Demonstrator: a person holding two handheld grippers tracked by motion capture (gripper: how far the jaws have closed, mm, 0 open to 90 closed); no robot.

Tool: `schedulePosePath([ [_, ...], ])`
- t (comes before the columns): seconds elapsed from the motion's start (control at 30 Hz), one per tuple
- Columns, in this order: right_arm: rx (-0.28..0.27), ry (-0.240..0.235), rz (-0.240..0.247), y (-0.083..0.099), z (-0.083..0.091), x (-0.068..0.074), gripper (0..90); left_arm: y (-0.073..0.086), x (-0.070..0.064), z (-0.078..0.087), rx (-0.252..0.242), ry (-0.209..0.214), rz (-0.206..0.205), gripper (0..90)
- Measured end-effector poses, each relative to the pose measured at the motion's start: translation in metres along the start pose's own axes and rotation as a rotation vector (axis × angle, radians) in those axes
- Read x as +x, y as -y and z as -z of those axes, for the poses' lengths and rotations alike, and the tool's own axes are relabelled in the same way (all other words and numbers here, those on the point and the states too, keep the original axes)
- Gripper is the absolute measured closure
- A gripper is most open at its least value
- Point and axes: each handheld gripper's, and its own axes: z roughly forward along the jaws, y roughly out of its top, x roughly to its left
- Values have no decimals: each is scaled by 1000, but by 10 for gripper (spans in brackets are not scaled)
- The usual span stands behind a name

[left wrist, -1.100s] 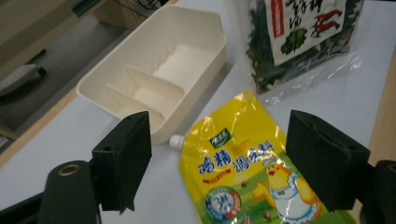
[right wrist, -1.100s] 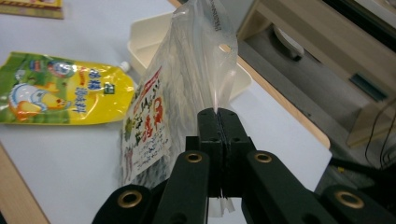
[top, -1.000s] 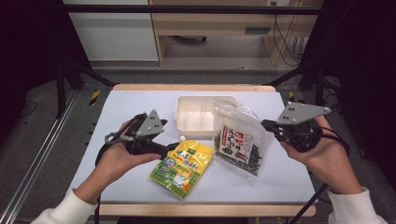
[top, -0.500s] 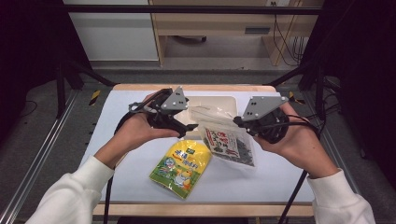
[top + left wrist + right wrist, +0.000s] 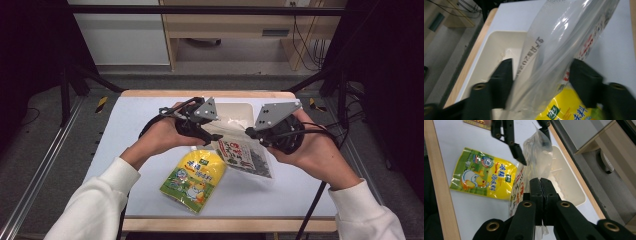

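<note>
Currently the right gripper (image 5: pixel 541 185) pinches the seaweed bag (image 5: pixel 243 154), lifted beside the tray (image 5: pixel 239 110). The left gripper (image 5: pixel 544 82) is spread around the bag's clear top, not yet closed. Placing in the tray probably remains; the yellow pouch (image 5: pixel 196 179) lies untouched.

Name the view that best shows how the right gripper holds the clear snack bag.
The right gripper view: the right gripper has both jaws pressed shut on the clear snack bag. The high view shows that pinch small and partly hidden. The left gripper view shows the bag's film between open jaws.
</note>
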Motion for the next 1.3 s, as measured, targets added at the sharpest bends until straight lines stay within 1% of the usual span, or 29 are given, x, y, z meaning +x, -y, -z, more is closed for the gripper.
schedulePosePath([
  [0.03, 7, 1, 1, 0, 0, 0, 890, 0, 0, 0, 10, 1, -6, 469],
  [0.07, 7, 1, 1, 0, 0, 0, 890, 0, 0, 0, 10, 1, -6, 506],
  [0.1, 21, 4, -9, 1, 1, -2, 884, 0, 0, 1, 7, 2, -8, 548],
  [0.13, 28, 4, -12, 2, 1, -3, 875, 0, -1, 1, -1, 20, -8, 574],
  [0.17, 37, -1, -17, 2, 1, -4, 860, 1, -2, 0, -8, 30, -11, 594],
  [0.23, 63, 14, -13, 3, 1, -5, 819, 0, -3, 0, -14, 32, -15, 616],
  [0.27, 74, 13, -13, 2, 0, -6, 785, 0, -5, -1, -22, 36, -18, 626],
  [0.3, 89, 9, -5, 2, -2, -6, 758, 0, -5, -1, -22, 36, -18, 631],
  [0.37, 117, 3, 19, 0, -7, -6, 685, -2, -7, -1, -27, 44, -29, 639],
  [0.4, 117, 3, 19, 0, -7, -6, 685, -2, -7, -1, -27, 44, -29, 642],
  [0.43, 132, 6, 27, -2, -11, -6, 659, -3, -8, -1, -28, 47, -28, 642],
  [0.47, 160, 2, 36, -5, -19, -7, 648, -4, -9, -2, -34, 51, -26, 646],
  [0.57, 191, -14, 36, -8, -29, -9, 662, -5, -10, -2, -37, 56, -22, 652],
  [0.63, 214, -13, 39, -10, -35, -10, 725, -5, -10, -2, -37, 55, -22, 653],
  [0.7, 225, -18, 35, -11, -37, -11, 784, -4, -10, -2, -37, 55, -20, 653],
  [0.73, 228, -28, 31, -12, -37, -11, 809, -3, -9, -1, -44, 56, -14, 649],
  [0.8, 228, -37, 28, -12, -37, -11, 826, -2, -9, -1, -50, 53, -9, 642],
  [0.83, 225, -54, 26, -12, -36, -10, 849, -2, -9, -1, -54, 49, -2, 596],
  [0.87, 222, -57, 23, -12, -36, -10, 851, -1, -9, -1, -64, 51, 10, 588],
  [0.97, 219, -61, 19, -10, -35, -10, 853, -2, -10, -2, -65, 50, 16, 579],
  [1.3, 215, -58, 22, -9, -34, -9, 855, -3, -10, -2, -66, 57, 19, 580],
])
